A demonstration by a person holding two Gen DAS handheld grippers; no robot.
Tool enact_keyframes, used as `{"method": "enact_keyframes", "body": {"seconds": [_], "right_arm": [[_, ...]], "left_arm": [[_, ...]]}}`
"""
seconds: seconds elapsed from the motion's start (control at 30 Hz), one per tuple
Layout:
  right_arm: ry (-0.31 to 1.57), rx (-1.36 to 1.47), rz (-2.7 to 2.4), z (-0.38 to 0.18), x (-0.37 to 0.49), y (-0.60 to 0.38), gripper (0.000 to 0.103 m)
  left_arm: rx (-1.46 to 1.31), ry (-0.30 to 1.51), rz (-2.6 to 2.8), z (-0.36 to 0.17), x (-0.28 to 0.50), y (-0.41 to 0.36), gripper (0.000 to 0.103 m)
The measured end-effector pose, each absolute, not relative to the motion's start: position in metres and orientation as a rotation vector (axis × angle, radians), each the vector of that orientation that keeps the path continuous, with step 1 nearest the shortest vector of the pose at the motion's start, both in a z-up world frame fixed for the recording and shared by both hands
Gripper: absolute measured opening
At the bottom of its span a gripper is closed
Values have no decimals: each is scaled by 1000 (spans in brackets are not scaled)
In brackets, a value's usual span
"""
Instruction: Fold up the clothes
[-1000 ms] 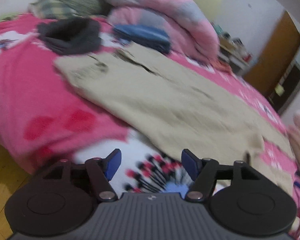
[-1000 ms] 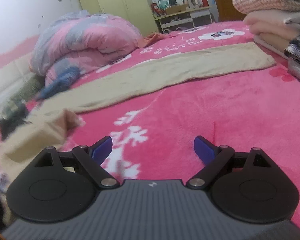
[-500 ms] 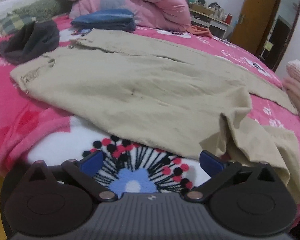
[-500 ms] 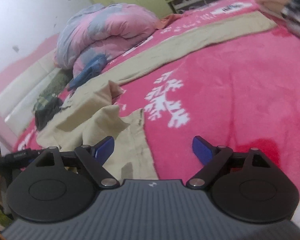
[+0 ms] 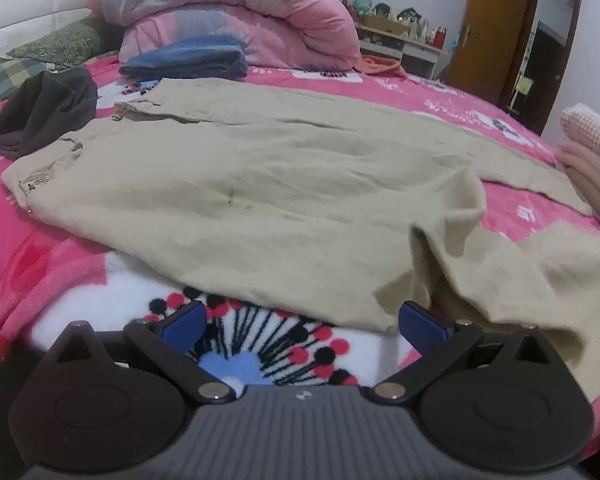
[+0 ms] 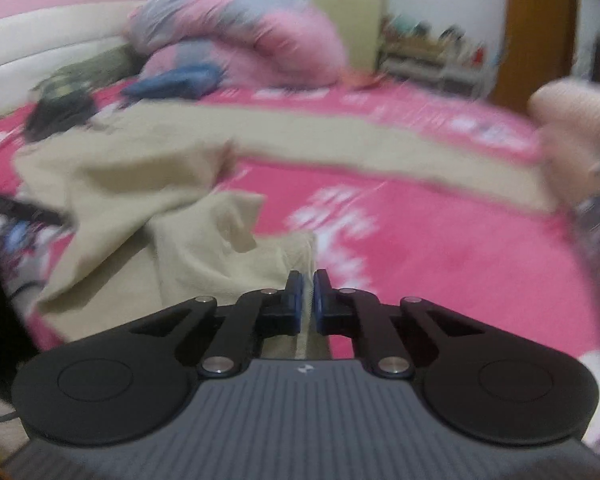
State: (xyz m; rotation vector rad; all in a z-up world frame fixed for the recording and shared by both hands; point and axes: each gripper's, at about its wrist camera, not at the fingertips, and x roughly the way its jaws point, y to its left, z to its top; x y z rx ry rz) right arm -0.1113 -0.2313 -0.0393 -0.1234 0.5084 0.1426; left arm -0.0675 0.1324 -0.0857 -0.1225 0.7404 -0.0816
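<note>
Beige trousers (image 5: pixel 260 200) lie spread across the pink bed, waistband at the left, one leg stretching to the far right and the other rumpled near the front edge. My left gripper (image 5: pixel 302 322) stands open just short of the trousers' near edge, with nothing between its blue pads. In the right wrist view the rumpled leg of the beige trousers (image 6: pixel 204 248) rises in a fold to my right gripper (image 6: pixel 307 294), which is shut on the hem edge. That view is blurred by motion.
A dark garment (image 5: pixel 44 112) lies at the left, folded blue clothes (image 5: pixel 184 60) and a rolled pink quilt (image 5: pixel 236 12) sit behind. Folded pink clothes (image 5: pixel 592 152) are stacked at the right. The bed's front edge (image 5: pixel 4 320) drops off at the left.
My right gripper closed on the trouser leg's hem and swung round, lifting the cloth. My left gripper shifted slightly closer to the trousers' near edge and stays open.
</note>
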Motion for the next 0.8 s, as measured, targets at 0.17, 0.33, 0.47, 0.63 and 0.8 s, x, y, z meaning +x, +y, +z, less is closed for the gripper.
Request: {"method": "enact_keyframes", "body": {"seconds": [0.17,0.33,0.47,0.63,0.8], "right_arm": [[405,-203,-84,4,-95,-292,3],[401,-289,-264,5,-61,-332,6],[474,-290,-350,-10,-54,-337,22],[503,227,20,-12,-103,-323,40],[704,790,411,-67,-117,-294,41]], "left_arm": [[-203,740,-90,-84,-69,150,94],[-270,740,-88,-83,-72,167,80],[-336,750,-78,-82,-75,182,67],[-428,766,-73,-84,-72,197,57],[-497,773,-56,-89,-66,205,45]]}}
